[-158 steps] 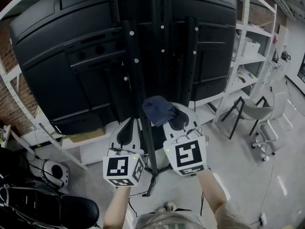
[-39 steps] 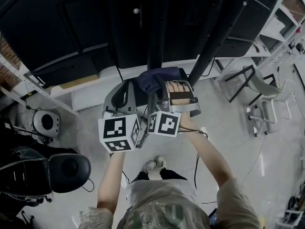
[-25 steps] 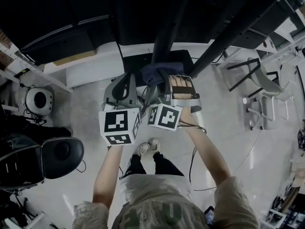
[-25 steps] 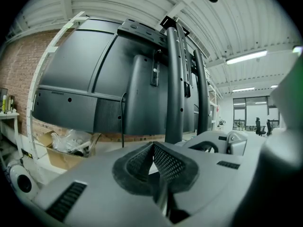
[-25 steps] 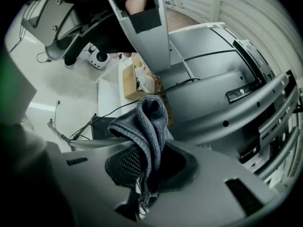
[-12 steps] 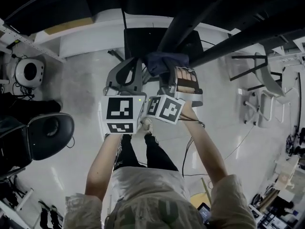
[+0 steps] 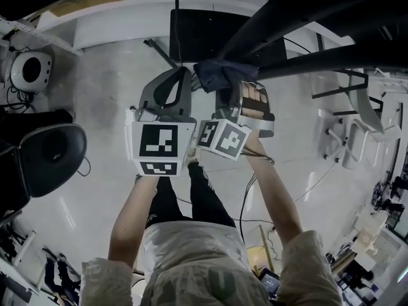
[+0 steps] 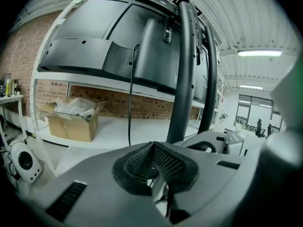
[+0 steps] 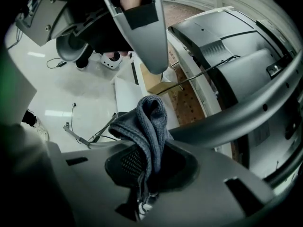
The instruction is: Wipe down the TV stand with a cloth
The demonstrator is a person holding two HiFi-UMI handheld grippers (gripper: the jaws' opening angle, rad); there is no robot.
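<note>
A dark blue cloth (image 7: 220,74) is pinched in my right gripper (image 7: 224,87) and pressed against a slanting black pole of the TV stand (image 7: 280,27). In the right gripper view the folded cloth (image 9: 147,122) sticks up from between the shut jaws of that gripper (image 9: 150,162), and the pole (image 9: 236,112) crosses just behind it. My left gripper (image 7: 183,78) hangs beside the right one, close to the cloth. In the left gripper view this gripper (image 8: 152,150) is shut on nothing, facing the stand's upright poles (image 8: 185,79) and the TV's back (image 8: 113,37).
The stand's black base plate (image 7: 197,37) lies on the pale floor below the grippers. A black office chair (image 7: 44,152) and a round white device (image 7: 29,69) are at the left, a grey chair (image 7: 347,139) at the right. White shelving (image 7: 146,11) holds a cardboard box (image 8: 71,119).
Both grippers and the cloth have travelled down the stand's pole from the TV's height to near the base. The head view has tipped further down toward the floor.
</note>
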